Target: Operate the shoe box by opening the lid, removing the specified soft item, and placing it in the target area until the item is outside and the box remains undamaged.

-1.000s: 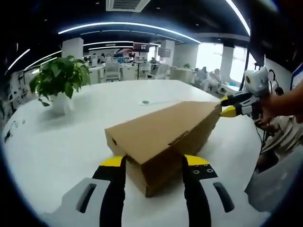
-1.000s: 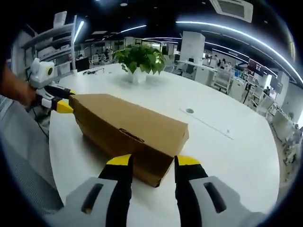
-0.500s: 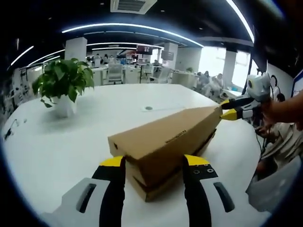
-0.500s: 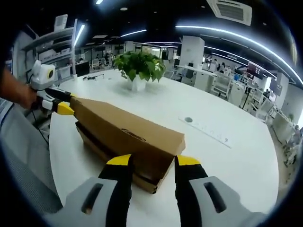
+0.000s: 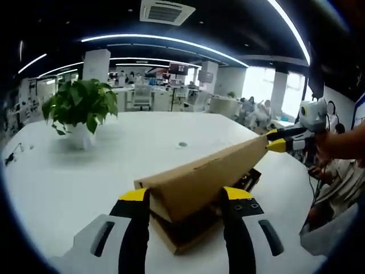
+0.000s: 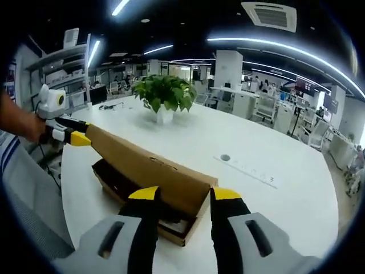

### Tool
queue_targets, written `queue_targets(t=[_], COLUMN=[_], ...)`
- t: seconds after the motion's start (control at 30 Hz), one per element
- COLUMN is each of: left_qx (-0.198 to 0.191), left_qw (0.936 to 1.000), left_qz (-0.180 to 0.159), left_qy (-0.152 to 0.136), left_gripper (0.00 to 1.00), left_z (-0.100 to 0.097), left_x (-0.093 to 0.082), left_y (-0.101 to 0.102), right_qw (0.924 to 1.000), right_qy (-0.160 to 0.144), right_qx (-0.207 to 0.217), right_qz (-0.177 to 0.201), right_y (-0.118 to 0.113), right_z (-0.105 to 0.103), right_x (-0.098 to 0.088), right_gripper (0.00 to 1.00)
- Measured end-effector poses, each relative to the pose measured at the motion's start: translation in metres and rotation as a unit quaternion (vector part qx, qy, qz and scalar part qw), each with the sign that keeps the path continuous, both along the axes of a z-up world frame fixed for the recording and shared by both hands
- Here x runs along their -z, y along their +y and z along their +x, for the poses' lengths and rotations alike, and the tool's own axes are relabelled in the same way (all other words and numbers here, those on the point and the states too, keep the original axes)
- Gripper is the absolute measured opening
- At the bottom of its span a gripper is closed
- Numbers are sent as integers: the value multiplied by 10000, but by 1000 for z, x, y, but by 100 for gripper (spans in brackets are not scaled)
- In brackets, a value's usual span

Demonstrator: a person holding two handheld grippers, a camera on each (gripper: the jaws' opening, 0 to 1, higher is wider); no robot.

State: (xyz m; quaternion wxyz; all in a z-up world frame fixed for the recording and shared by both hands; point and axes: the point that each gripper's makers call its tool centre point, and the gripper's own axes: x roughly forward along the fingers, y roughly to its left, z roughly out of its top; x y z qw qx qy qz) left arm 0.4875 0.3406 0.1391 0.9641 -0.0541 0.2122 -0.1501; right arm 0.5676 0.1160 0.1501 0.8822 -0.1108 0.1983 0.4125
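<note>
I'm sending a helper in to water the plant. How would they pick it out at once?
Start at the big white round table with the half-open cardboard shoe box. Beyond the box, further across the tabletop, stands the potted plant. It is the table's one green thing: broad leaves in a small white pot.

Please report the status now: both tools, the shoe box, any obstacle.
Left tool and right tool each grip one lid end. Lid raised off the shoe box base. Potted plant well clear.

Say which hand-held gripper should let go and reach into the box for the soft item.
Probably the right hand-held gripper. It and the left hand-held gripper each clamp a lid end, but its view shows more inside the box.
</note>
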Motion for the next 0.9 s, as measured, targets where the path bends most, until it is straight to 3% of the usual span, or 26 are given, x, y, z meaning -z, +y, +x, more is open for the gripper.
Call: queue_targets(t=[0.13,0.27,0.53,0.6,0.7,0.9], left_qx=[-36,-55,-115,-123,-147,-167], left_qw=[10000,9998,9996,9994,9993,9990], left_qz=[-65,-121,-69,-71,-71,-72], left_qy=[-44,-161,-255,-306,-335,-403], left_gripper=[51,53,52,52,53,54], left_z=[2,7,21,25,30,45], left_x=[-5,-14,-25,-29,-31,-38], left_y=[1,-2,5,6,7,11], right_qw=[10000,9995,9986,9991,9987,9983], right_qy=[-14,-158,-164,-346,-316,-541], right_qx=[8,-63,29,-62,-4,-29], right_qz=[91,256,501,253,406,207], right_y=[1,14,19,21,23,30], right_z=[3,5,20,22,28,43], right_x=[-4,-13,-25,-25,-29,-36], right_gripper=[32,46,47,47,47,45])
